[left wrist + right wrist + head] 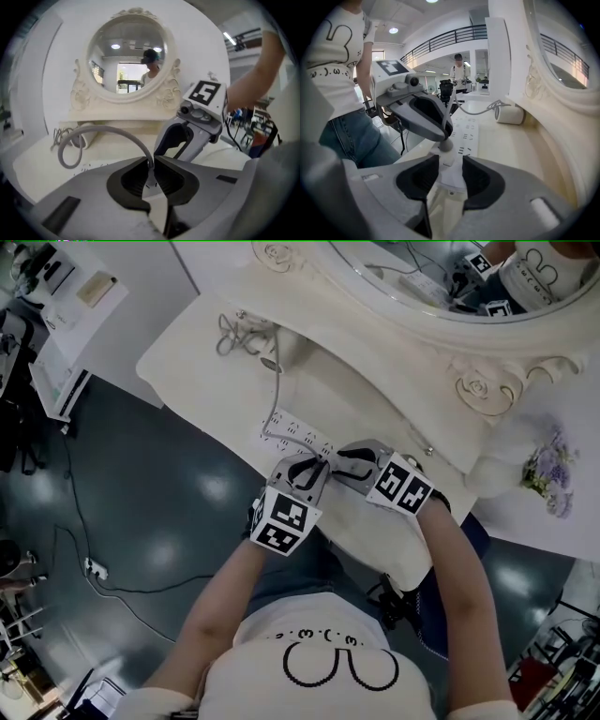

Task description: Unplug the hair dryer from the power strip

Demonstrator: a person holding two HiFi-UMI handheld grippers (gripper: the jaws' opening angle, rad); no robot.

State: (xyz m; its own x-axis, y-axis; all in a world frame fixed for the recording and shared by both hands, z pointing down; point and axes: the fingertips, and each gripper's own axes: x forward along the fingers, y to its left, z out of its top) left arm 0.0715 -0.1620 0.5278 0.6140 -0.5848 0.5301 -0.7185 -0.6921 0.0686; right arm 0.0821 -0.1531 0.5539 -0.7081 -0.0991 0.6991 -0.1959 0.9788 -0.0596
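Left gripper (152, 164): jaws almost together, pinching the grey cord (108, 130) just where it leaves the plug; nothing else is between them.
Right gripper (451, 173): pads pressed against both sides of the white plug (449, 164), tips angled down at the table (515, 154).
Why two grips: one takes the plug body and the other the cord at its neck, probably so the pull goes straight out of the socket and the cord does not whip.
Strip (295, 432): flat on the table, running away from both grippers toward the mirror base. No gripper pins it, so it may lift with the plug.
Plug vs grippers: seated at the strip's near end, right between the right jaws, with the left tip touching it from above.
Dryer (511, 114): lying on its side near the strip's far end, well apart from both grippers, its cord arcing back to the left jaws.
Stage: plug looks seated, pull not yet made.
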